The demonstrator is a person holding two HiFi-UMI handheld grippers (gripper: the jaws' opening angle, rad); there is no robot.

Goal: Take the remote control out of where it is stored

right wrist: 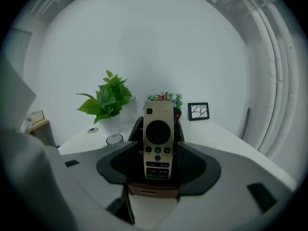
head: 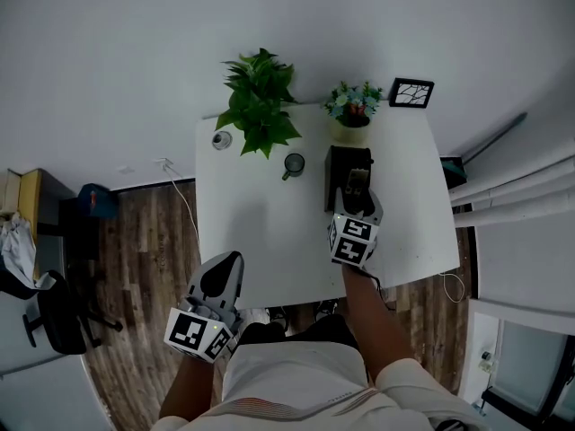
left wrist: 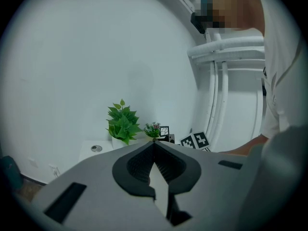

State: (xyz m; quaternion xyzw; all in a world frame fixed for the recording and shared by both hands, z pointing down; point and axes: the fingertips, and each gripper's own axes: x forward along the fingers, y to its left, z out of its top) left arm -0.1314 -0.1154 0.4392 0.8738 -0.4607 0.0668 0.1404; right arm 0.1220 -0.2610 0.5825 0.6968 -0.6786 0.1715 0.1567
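One remote control (right wrist: 158,129) within open right gripper (right wrist: 157,143), obscured from head; left gripper (left wrist: 154,144) closed.

Remote control (right wrist: 158,141) upright in holder (right wrist: 153,192) on table (head: 260,232), plant (head: 259,101) behind-left, picture frame (head: 411,92) behind-right

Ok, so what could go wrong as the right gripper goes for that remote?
The right gripper has its fingers open around both the remote and its holder; closing low might clamp the holder and lift it too. The flower pot stands right behind the holder, so pushing forward could topple it.
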